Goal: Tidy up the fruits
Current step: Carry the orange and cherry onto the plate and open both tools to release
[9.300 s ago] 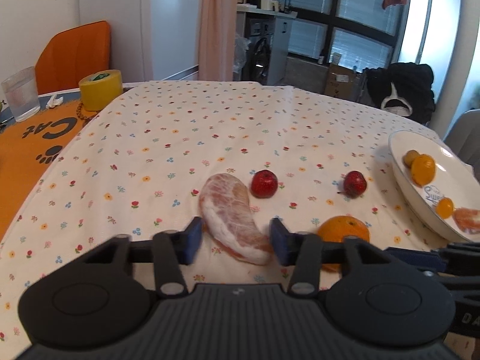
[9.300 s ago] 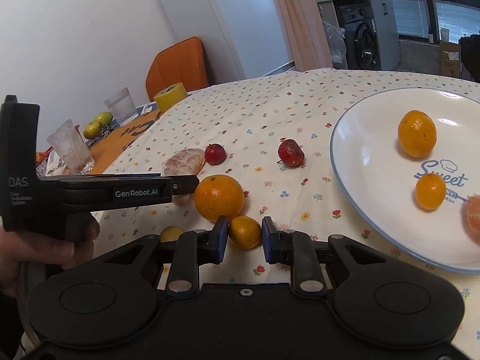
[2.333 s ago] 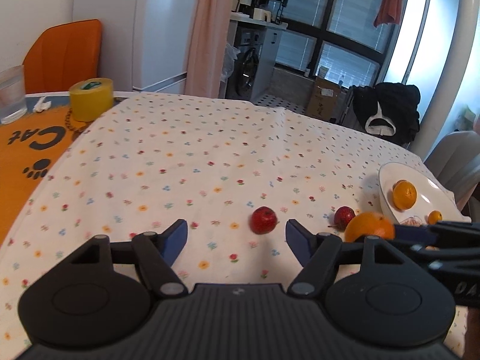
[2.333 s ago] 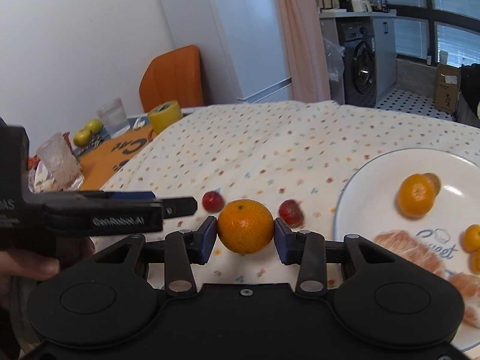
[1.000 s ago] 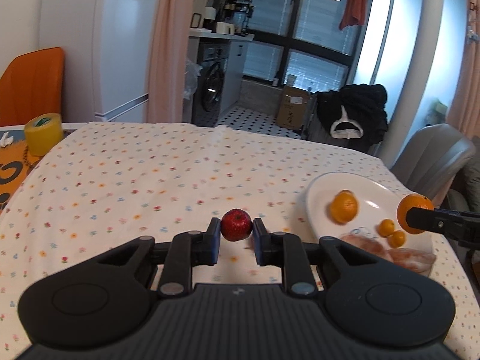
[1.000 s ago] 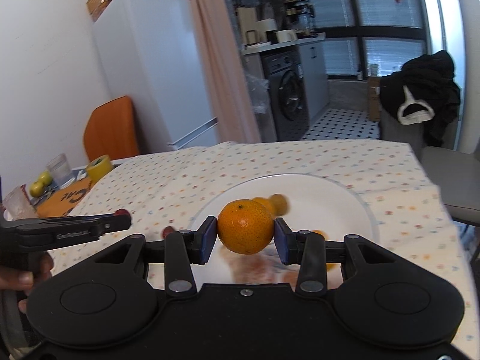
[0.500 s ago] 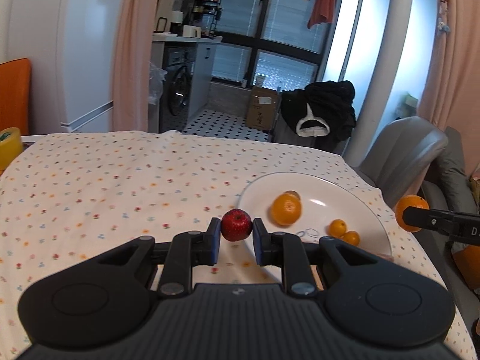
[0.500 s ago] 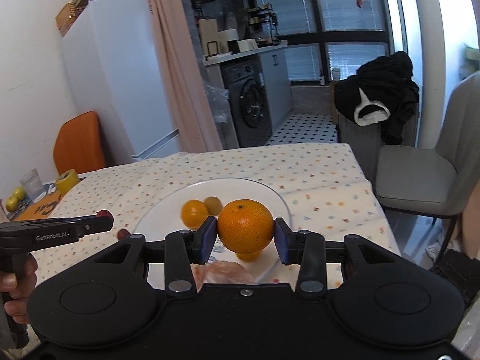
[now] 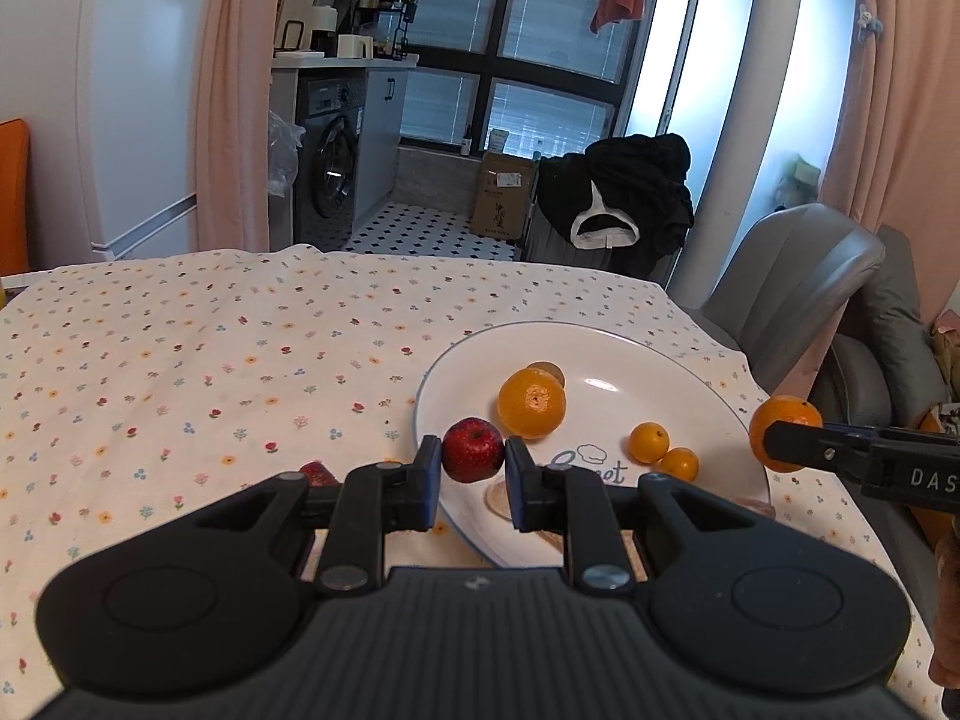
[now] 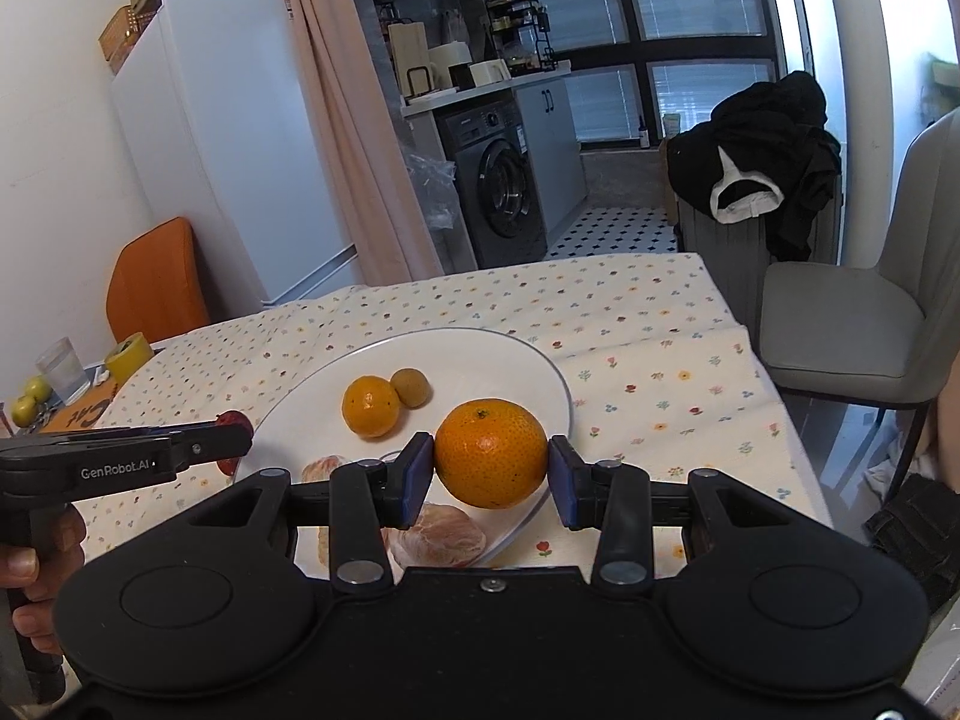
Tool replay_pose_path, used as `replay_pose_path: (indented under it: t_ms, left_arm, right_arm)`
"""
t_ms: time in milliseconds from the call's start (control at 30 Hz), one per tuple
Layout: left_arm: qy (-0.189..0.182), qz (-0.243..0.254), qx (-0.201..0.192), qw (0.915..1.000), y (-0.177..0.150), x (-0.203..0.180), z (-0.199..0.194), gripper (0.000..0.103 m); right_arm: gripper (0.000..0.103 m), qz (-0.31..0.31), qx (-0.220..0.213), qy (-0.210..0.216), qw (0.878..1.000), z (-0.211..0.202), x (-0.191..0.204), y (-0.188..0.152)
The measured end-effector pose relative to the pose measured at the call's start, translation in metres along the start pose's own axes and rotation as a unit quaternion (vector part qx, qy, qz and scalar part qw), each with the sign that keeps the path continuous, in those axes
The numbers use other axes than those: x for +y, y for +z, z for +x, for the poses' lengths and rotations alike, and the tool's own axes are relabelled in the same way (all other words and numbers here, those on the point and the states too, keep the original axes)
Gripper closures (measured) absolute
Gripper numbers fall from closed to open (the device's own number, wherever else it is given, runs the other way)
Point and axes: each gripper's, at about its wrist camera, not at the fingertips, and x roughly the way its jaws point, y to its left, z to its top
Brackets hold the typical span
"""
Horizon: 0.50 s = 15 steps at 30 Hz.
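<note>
Fruits are split between your two grippers and the white plate [image 9: 708,408]: your left gripper [image 9: 471,471] is clenched on one small red fruit [image 9: 473,449], held above the near left rim of the plate, and your right gripper [image 10: 489,474] grips one large orange [image 10: 491,461] between its blue pads [image 10: 417,477], held over the near right part of the plate. In the right wrist view, two peeled citrus pieces lie nearest on the plate, one [image 10: 441,534] just below the orange and one [image 10: 321,471] to its left. Farther in, the left wrist view shows two small orange fruits [image 9: 663,450] touching each other on the right side of the plate, then one mid-sized orange [image 9: 532,403] near the middle with one brownish round fruit [image 9: 546,371] touching it behind. One more red fruit [image 9: 317,473] sits on the flowered tablecloth [image 9: 240,372], left of the plate and partly hidden by your left gripper's finger. Beyond the far right corner of the table stands one grey chair [image 10: 840,324], and farther back one washing machine [image 10: 501,192].
</note>
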Motion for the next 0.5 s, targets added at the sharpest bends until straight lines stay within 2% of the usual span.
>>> replay_pose_path:
  t_ms: [100, 233, 500]
  left_arm:
    - [0.001, 0.002, 0.004, 1.0000, 0.002, -0.001, 0.007, 0.082]
    - [0.000, 0.005, 0.010, 0.9999, 0.002, -0.002, 0.015, 0.082]
    - [0.000, 0.006, 0.010, 0.9999, 0.005, -0.006, 0.021, 0.082]
  right_arm:
    - [0.062, 0.003, 0.006, 0.005, 1.000, 0.007, -0.002, 0.000]
    - [0.053, 0.007, -0.005, 0.007, 1.000, 0.008, -0.004, -0.001]
    - [0.053, 0.015, -0.005, 0.009, 1.000, 0.005, -0.010, -0.002]
